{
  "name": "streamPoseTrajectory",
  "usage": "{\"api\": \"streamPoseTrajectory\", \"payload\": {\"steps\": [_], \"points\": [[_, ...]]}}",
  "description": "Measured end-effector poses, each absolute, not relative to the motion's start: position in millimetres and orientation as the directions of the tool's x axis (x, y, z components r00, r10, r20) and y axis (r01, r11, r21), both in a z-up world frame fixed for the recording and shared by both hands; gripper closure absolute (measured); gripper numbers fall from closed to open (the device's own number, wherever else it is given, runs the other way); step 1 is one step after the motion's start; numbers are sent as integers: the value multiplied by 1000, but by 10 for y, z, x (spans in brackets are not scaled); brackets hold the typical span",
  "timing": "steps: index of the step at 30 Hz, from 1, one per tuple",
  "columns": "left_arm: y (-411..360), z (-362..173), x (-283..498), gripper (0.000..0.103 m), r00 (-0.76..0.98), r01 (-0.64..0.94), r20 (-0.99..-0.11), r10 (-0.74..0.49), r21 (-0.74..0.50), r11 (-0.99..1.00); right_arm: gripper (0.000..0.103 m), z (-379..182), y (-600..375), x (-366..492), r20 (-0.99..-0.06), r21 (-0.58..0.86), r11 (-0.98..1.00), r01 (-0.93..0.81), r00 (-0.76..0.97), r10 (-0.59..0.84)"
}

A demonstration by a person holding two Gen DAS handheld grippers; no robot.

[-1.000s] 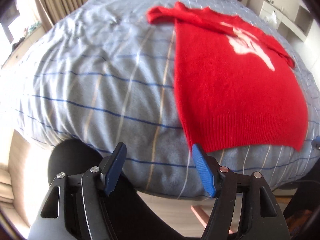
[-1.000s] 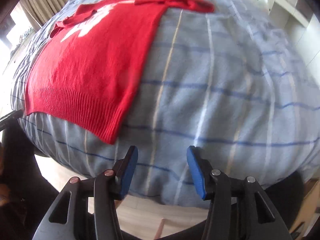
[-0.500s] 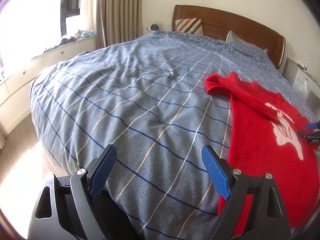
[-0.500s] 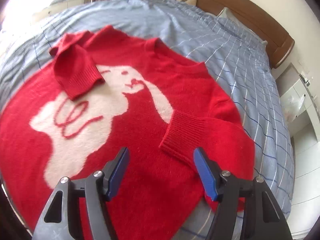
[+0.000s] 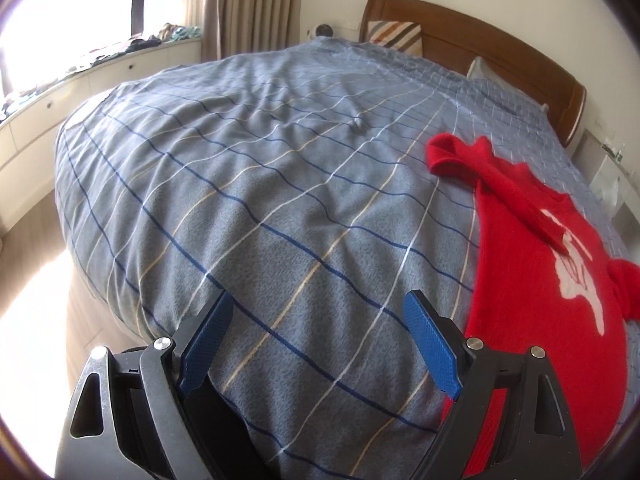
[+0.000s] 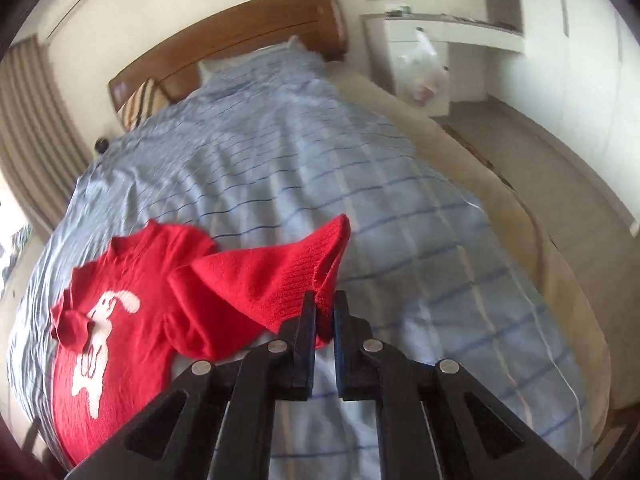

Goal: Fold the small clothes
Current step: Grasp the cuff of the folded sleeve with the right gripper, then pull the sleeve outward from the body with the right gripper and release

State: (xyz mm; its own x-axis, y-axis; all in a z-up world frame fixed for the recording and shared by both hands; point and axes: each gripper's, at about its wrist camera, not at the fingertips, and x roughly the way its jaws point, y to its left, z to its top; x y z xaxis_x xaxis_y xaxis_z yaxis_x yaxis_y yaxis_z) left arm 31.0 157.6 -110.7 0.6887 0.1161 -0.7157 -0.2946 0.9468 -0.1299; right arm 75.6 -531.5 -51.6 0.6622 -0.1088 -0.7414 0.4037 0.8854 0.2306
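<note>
A small red sweater [image 5: 536, 304] with a white rabbit on its front lies flat on the blue checked bed cover, at the right of the left wrist view. Its far sleeve [image 5: 520, 200] is folded across the chest. My left gripper [image 5: 316, 340] is open and empty, above bare cover to the left of the sweater. My right gripper [image 6: 323, 312] is shut on the ribbed cuff of the sweater's other sleeve [image 6: 280, 276] and holds it lifted off the bed. The sweater body [image 6: 112, 344] lies at lower left in that view.
The bed cover [image 5: 260, 184] spreads wide to the left of the sweater. A wooden headboard [image 5: 480, 52] and striped cushion [image 5: 396, 34] stand at the far end. A white cabinet with a plastic bag [image 6: 424, 68] stands right of the bed. Floor [image 6: 560, 184] runs along that side.
My right gripper has closed on the sleeve cuff and lifted it, pulling the sleeve out to the right. My left gripper has stayed open over the bed cover and barely moved.
</note>
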Motion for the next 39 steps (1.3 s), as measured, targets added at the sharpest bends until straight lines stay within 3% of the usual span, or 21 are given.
{"api": "streamPoseTrajectory", "payload": {"steps": [6,9,13,15,16,18,24,29,33,35,37,39], "points": [[1569,-1190,355,14,656,-317,-743,131,-114,942,95,-1053,-6006,14,-754,419,744,520,656,-33],[1589,-1188,333,14,655,-328,-743,138,-116,937,89,-1228,-6089,-86,-695,544,688,481,718,48],[1609,-1202,328,14,650,-336,-747,138,-119,934,69,-1291,-6160,-70,-622,645,626,438,777,97],[1612,-1215,342,14,645,-335,-752,137,-117,935,72,-1300,-6179,-32,-615,658,610,442,783,96],[1608,-1224,347,14,642,-334,-755,138,-113,936,99,-1305,-6185,4,-638,639,613,465,766,84],[1604,-1226,351,14,639,-331,-757,137,-109,937,99,-1243,-6173,-2,-718,531,639,557,695,-9],[1626,-1247,372,14,632,-333,-765,126,-121,935,100,-1275,-6103,-175,-809,298,682,668,555,-191],[1574,-1194,345,14,645,-309,-754,127,-104,945,99,-1362,-6097,-172,-804,251,697,672,545,-236],[1425,-1014,292,14,660,-224,-742,121,-40,974,82,-1250,-6080,-306,-795,245,716,653,558,-236],[1301,-850,306,14,680,-154,-723,120,19,988,71,-1090,-5967,-398,-789,119,725,679,507,-346],[1142,-637,371,13,711,-64,-699,83,54,996,47,-895,-5838,-557,-744,3,705,710,473,-473],[922,-393,478,11,743,37,-669,23,76,996,45,-717,-5716,-783,-686,-18,678,735,485,-543]]}}
